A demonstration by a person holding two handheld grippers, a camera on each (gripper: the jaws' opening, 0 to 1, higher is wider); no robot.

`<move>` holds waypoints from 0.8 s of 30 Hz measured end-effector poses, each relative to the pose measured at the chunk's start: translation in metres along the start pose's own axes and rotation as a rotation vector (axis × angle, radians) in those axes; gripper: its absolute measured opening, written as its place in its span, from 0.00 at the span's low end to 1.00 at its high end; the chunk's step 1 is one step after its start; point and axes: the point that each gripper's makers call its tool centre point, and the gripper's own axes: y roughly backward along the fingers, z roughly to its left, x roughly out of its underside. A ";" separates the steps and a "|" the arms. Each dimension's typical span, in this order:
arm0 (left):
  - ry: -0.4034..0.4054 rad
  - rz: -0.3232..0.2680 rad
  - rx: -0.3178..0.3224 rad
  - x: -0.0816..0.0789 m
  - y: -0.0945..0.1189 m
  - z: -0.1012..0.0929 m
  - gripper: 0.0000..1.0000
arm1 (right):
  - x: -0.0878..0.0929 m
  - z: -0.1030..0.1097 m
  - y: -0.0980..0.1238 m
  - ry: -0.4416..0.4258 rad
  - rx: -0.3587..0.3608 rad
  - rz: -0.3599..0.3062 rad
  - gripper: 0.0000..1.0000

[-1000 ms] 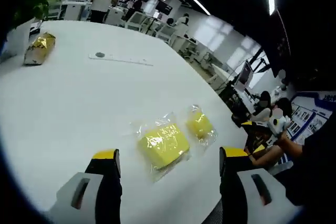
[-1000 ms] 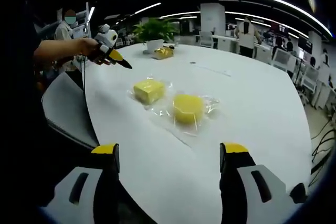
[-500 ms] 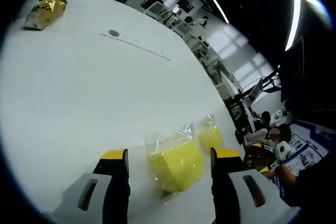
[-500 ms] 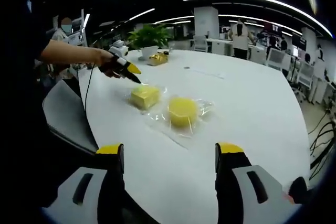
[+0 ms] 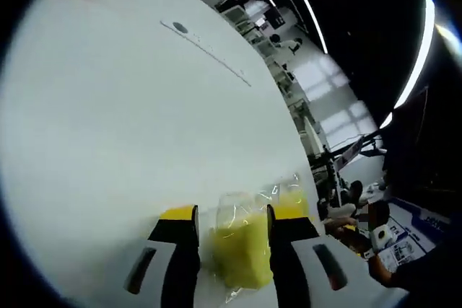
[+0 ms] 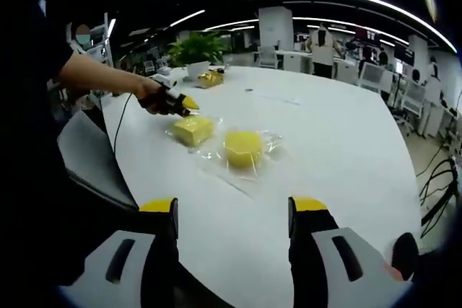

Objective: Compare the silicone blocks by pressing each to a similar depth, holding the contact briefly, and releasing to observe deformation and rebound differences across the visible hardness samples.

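Your left gripper (image 5: 231,214) holds its jaws narrow around the square yellow block (image 5: 242,250) in its clear bag, near the white table's (image 5: 108,120) edge. Your right gripper (image 6: 231,207) stays apart, jaws wide, with the round yellow block (image 6: 243,147) beyond them.

We saw a square yellow block (image 6: 193,129) and a round yellow block (image 6: 243,147) lying side by side. Both were in clear bags on the white table (image 6: 346,149).
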 end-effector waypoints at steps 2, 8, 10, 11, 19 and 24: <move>-0.030 -0.020 -0.007 -0.001 0.000 0.002 0.24 | -0.002 0.001 -0.001 0.004 -0.003 -0.002 0.55; 0.055 -0.060 0.025 -0.001 -0.003 0.002 0.18 | -0.003 0.001 -0.003 0.009 -0.005 0.005 0.54; 0.064 -0.066 0.031 -0.001 -0.003 0.003 0.17 | -0.003 0.001 -0.004 0.014 -0.010 0.009 0.53; 0.071 -0.071 0.035 -0.002 -0.004 0.004 0.17 | -0.003 0.002 -0.004 0.020 -0.010 0.012 0.53; 0.061 -0.068 0.051 -0.001 -0.004 0.001 0.06 | -0.004 -0.005 -0.004 0.036 0.017 0.007 0.59; 0.036 -0.118 0.060 -0.008 -0.004 -0.004 0.00 | -0.003 -0.004 -0.004 0.037 0.013 0.012 0.57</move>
